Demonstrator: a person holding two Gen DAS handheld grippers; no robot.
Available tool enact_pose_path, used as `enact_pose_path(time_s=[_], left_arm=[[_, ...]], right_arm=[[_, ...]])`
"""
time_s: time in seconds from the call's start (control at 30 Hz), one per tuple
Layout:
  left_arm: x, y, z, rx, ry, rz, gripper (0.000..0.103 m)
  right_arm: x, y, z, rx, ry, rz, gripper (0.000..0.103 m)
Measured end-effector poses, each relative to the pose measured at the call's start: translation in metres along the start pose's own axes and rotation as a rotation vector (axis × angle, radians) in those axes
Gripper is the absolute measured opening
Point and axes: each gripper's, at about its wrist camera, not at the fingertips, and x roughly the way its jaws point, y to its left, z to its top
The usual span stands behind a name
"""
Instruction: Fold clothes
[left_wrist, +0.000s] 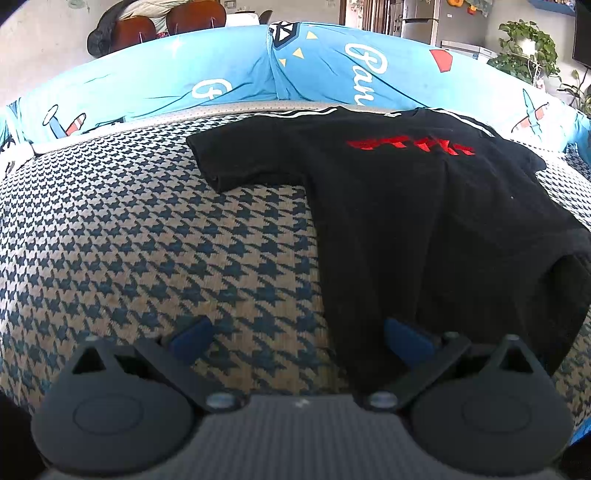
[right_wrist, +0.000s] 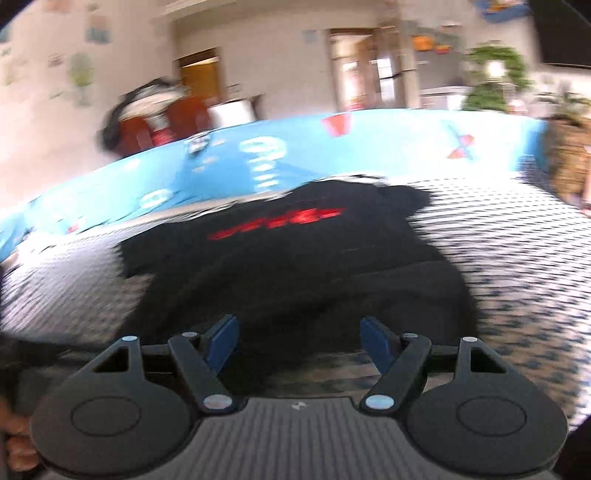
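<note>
A black T-shirt (left_wrist: 424, 206) with a red chest print and white shoulder stripes lies spread face up on a houndstooth sofa seat (left_wrist: 147, 240). Its right lower part is folded over on itself. My left gripper (left_wrist: 299, 339) hovers open above the shirt's near left hem, nothing between its blue pads. The right wrist view is motion-blurred: the same T-shirt (right_wrist: 295, 258) lies ahead, and my right gripper (right_wrist: 299, 343) stands open just over its near hem, with no cloth between the jaws.
A light blue printed cover (left_wrist: 221, 74) drapes the sofa back behind the shirt. Beyond it are chairs (left_wrist: 162, 22), a fridge (left_wrist: 421, 18) and potted plants (left_wrist: 524, 48). Bare houndstooth seat lies left of the shirt.
</note>
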Motion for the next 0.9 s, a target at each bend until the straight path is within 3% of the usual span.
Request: enact_pose_path(time_s=[0.2, 0.43, 0.47, 0.53, 0.6, 0.67, 0.77, 0.9], left_arm=[[0.000, 0.000, 0.000, -0.001, 0.000, 0.002, 0.103], [-0.002, 0.000, 0.000, -0.009, -0.004, 0.002, 0.103], [-0.003, 0.000, 0.000, -0.012, -0.006, 0.002, 0.103], [-0.004, 0.001, 0.000, -0.019, -0.007, 0.003, 0.103], [-0.004, 0.001, 0.000, -0.024, -0.008, 0.004, 0.103], [-0.004, 0.000, 0.000, -0.022, -0.007, 0.006, 0.103], [-0.005, -0.001, 0.000, -0.021, -0.007, 0.006, 0.103], [-0.004, 0.000, 0.001, -0.023, -0.008, 0.006, 0.103]], right_arm=[[0.001, -0.052, 0.003, 0.171, -0.004, -0.206, 0.074], [0.016, -0.088, -0.005, 0.327, 0.053, -0.232, 0.073], [0.019, -0.089, -0.006, 0.338, 0.054, -0.219, 0.070], [0.020, -0.086, -0.007, 0.309, 0.038, -0.218, 0.055], [0.022, -0.083, -0.008, 0.279, 0.042, -0.204, 0.032], [0.024, -0.081, -0.008, 0.269, 0.046, -0.196, 0.019], [0.025, -0.081, -0.008, 0.268, 0.045, -0.208, 0.011], [0.026, -0.083, -0.007, 0.278, 0.038, -0.218, 0.008]])
